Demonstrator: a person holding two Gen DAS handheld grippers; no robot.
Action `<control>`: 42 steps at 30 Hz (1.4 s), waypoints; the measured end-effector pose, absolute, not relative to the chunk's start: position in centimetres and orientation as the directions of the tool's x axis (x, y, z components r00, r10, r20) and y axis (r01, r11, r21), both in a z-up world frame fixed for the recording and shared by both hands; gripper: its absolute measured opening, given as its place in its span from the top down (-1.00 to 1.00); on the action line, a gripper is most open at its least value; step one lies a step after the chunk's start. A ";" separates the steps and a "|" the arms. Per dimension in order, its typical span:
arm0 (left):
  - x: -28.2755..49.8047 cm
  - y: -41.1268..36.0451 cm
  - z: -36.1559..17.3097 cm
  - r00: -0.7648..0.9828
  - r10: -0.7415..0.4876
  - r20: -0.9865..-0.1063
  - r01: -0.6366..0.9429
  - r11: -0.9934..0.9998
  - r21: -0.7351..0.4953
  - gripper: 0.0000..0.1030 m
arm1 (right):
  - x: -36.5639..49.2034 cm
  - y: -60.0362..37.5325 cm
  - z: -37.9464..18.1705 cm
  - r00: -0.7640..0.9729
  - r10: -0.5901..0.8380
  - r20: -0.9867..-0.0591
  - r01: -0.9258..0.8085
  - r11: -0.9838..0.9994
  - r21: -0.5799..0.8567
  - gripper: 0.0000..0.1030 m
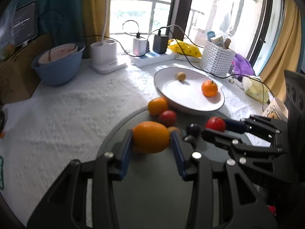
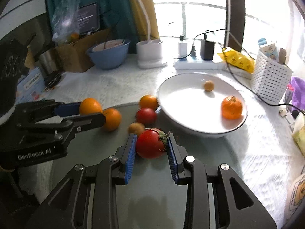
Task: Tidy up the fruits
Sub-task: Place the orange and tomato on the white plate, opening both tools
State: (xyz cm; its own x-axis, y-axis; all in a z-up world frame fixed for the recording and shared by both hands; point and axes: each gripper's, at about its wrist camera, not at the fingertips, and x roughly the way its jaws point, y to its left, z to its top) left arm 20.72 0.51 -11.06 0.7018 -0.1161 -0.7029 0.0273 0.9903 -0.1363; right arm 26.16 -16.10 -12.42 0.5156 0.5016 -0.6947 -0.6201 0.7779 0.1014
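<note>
My left gripper is shut on a large orange, held just above the dark round tray. My right gripper is shut on a red tomato with a green stem, also over the tray. Each gripper shows in the other's view: the right gripper with its tomato, the left gripper with its orange. On the tray lie an orange, a tomato, a small brown fruit, another orange and a dark plum. Beyond stands the white plate, holding a mandarin and a small brown fruit.
Along the window side of the white tablecloth stand a blue bowl, a white lamp base, a power strip with chargers and trailing cables, a yellow packet and a white perforated basket. A cardboard box sits at the left.
</note>
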 end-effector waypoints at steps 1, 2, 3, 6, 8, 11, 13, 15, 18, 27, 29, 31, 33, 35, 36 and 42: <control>21.2 0.3 -11.0 0.700 -0.120 -0.704 0.035 0.990 -0.134 0.20 | 26.6 -16.5 -12.3 0.524 0.499 -0.690 -0.613 0.784 0.102 0.35; 21.5 0.1 -11.0 0.700 -0.123 -0.704 0.039 0.990 -0.134 0.20 | 27.0 -16.7 -12.2 0.530 0.496 -0.688 -0.607 0.788 0.101 0.35; 21.9 0.0 -10.9 0.700 -0.125 -0.703 0.043 0.990 -0.133 0.20 | 27.6 -17.1 -12.1 0.539 0.490 -0.685 -0.599 0.795 0.097 0.35; 23.0 -0.6 -10.7 0.701 -0.132 -0.701 0.055 0.990 -0.131 0.20 | 28.9 -18.2 -12.0 0.557 0.478 -0.679 -0.582 0.808 0.092 0.35; 23.7 -1.0 -10.7 0.699 -0.138 -0.702 0.063 0.989 -0.131 0.20 | 29.6 -18.8 -12.1 0.566 0.469 -0.678 -0.569 0.817 0.091 0.35; 24.9 -1.5 -10.7 0.693 -0.145 -0.706 0.074 0.989 -0.130 0.20 | 30.7 -19.6 -12.2 0.576 0.461 -0.675 -0.552 0.829 0.095 0.35; 25.6 -1.9 -10.7 0.690 -0.143 -0.710 0.079 0.989 -0.122 0.20 | 31.3 -19.8 -12.2 0.580 0.462 -0.670 -0.545 0.832 0.102 0.35; 26.4 -2.2 -10.7 0.684 -0.132 -0.718 0.083 0.991 -0.103 0.20 | 31.8 -19.9 -12.3 0.581 0.464 -0.668 -0.544 0.832 0.106 0.35; 27.6 -2.5 -10.9 0.675 -0.131 -0.727 0.093 0.991 -0.092 0.20 | 32.5 -20.0 -12.4 0.581 0.467 -0.667 -0.539 0.835 0.115 0.35; 30.6 -3.4 -11.6 0.652 -0.142 -0.745 0.105 0.990 -0.096 0.20 | 34.0 -20.2 -13.1 0.571 0.472 -0.672 -0.532 0.836 0.136 0.35; 31.1 -3.4 -11.7 0.650 -0.143 -0.747 0.104 0.990 -0.099 0.20 | 34.2 -20.1 -13.2 0.567 0.476 -0.672 -0.534 0.834 0.140 0.35; 31.6 -3.4 -11.8 0.646 -0.145 -0.749 0.105 0.989 -0.102 0.20 | 34.3 -19.9 -13.4 0.564 0.477 -0.674 -0.538 0.832 0.139 0.35; 31.9 -3.3 -11.9 0.641 -0.148 -0.753 0.100 0.989 -0.109 0.20 | 34.5 -19.7 -13.6 0.559 0.480 -0.676 -0.540 0.829 0.142 0.35; 32.3 -3.2 -12.1 0.628 -0.151 -0.764 0.096 0.989 -0.116 0.19 | 34.7 -19.6 -13.8 0.555 0.478 -0.681 -0.541 0.829 0.141 0.35; 32.5 -3.2 -12.2 0.621 -0.151 -0.769 0.096 0.988 -0.117 0.19 | 34.7 -19.5 -13.9 0.553 0.477 -0.683 -0.541 0.829 0.140 0.35; 33.2 -3.0 -12.3 0.611 -0.171 -0.773 0.102 0.985 -0.138 0.18 | 34.9 -19.1 -14.0 0.551 0.466 -0.692 -0.540 0.832 0.131 0.35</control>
